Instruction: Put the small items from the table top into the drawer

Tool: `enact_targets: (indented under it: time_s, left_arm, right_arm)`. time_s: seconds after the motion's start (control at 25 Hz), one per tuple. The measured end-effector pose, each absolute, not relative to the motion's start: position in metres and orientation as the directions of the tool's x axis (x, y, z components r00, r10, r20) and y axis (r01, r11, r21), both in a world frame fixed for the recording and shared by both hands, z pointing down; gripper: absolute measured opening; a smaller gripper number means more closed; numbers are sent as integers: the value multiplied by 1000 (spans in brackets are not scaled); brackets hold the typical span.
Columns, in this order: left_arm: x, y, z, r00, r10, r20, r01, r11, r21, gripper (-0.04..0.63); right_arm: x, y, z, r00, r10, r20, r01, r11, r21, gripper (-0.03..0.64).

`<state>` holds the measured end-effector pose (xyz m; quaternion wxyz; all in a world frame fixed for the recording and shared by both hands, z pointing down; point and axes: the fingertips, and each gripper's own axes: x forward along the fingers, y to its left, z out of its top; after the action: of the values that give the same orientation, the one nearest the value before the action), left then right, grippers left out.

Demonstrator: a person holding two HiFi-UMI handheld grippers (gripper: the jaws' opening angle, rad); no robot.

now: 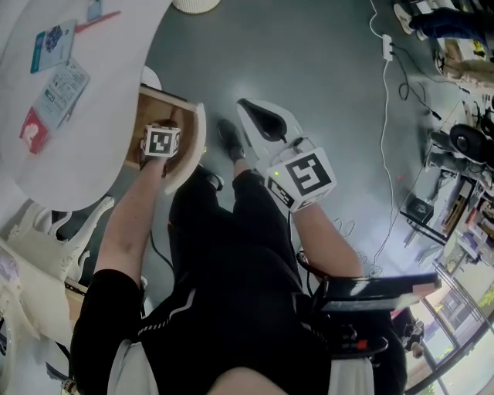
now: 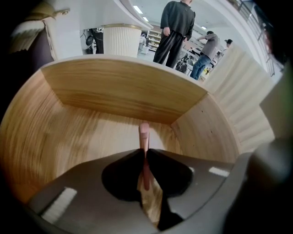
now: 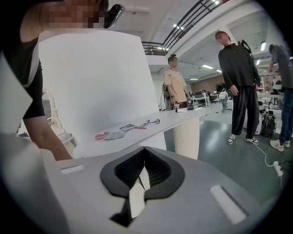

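My left gripper (image 2: pixel 144 153) points steeply down into the open wooden drawer (image 2: pixel 105 96), its jaws shut on a thin pink stick (image 2: pixel 144 132) that stands up between the pads above the drawer floor. In the head view only its marker cube shows, over the drawer (image 1: pixel 193 131) at the white table's (image 1: pixel 100 154) edge. Several small items lie on the table top: two card packets (image 1: pixel 62 89), a red piece (image 1: pixel 32 131) and a pen (image 1: pixel 96 21). My right gripper (image 1: pixel 243 104) hovers over the floor to the right of the drawer, shut with nothing in it.
A white carved chair (image 1: pixel 38 254) stands at the lower left. Cables and a power strip (image 1: pixel 387 46) lie on the grey floor at the right. In the right gripper view, people (image 3: pixel 238 77) stand beyond the table's ribbed column (image 3: pixel 185 137).
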<state>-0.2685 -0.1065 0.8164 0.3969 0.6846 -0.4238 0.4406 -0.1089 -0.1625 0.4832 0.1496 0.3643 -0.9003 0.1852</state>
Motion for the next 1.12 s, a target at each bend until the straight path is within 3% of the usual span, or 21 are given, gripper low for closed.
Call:
enact_targets:
  time_s: [0.28, 0.48, 0.64, 0.84, 1.12]
  left_arm:
    - [-270, -108, 817, 230, -251, 940, -921, -370, 126, 57]
    - [-258, -102, 821, 258, -240, 936, -912, -381, 153, 179]
    - [-251, -98, 803, 264, -238, 935, -894, -423, 145, 179]
    - [-242, -107, 742, 278, -292, 915, -850, -519, 93, 148]
    - [-217, -120, 650, 314, -446, 838, -851, -524, 40, 28]
  right_arm:
    - [-117, -160, 480, -707, -578, 409, -689, 692, -213, 3]
    - [-109, -157, 472, -712, -577, 400, -683, 700, -209, 3]
    - [-103, -155, 465, -719, -578, 386, -679, 704, -208, 3]
    - [-94, -154, 450, -733, -577, 360, -667, 713, -214, 3]
    - [-88, -150, 413, -766, -559, 317, -633, 743, -219, 3]
